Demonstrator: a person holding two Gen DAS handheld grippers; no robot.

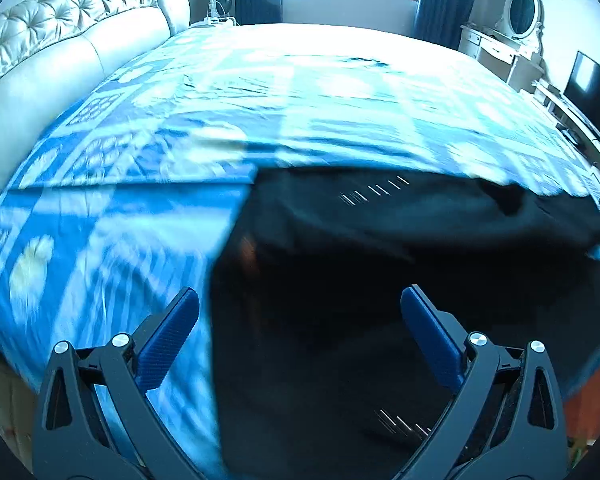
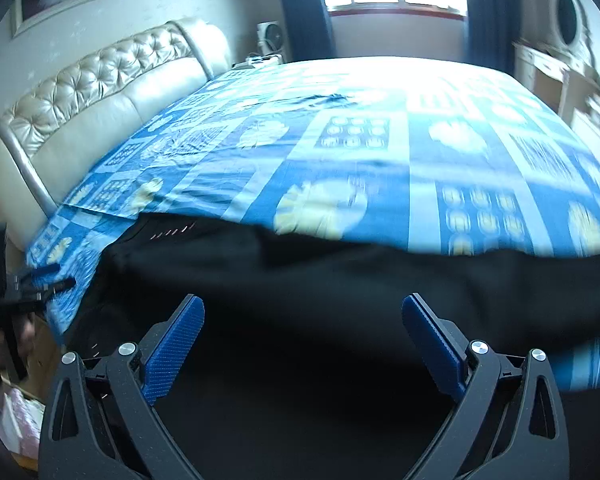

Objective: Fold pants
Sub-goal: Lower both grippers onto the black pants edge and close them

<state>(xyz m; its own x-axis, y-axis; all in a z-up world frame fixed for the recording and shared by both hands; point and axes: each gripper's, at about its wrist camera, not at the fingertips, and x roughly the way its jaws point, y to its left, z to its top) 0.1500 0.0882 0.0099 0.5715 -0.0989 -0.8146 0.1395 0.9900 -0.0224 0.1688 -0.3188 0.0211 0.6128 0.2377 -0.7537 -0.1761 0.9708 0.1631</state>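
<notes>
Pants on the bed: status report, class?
Left gripper open, right gripper open, both empty. Black pants on blue bedsheet. Nothing in the way.

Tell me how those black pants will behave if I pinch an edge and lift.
The black pants lie slack with soft creases on the blue bedspread, so they will probably droop and drag. Both grippers are open; a shallow pinch might catch only one layer.

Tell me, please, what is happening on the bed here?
A person with a handheld gripper in each hand is working on a pair of black pants spread on the near edge of a bed with a blue patterned sheet. The left gripper and the right gripper both hang over the dark fabric with fingers wide open, holding nothing. The pants lie rumpled and dark, so any fold is hard to judge. Both views are blurred.
</notes>
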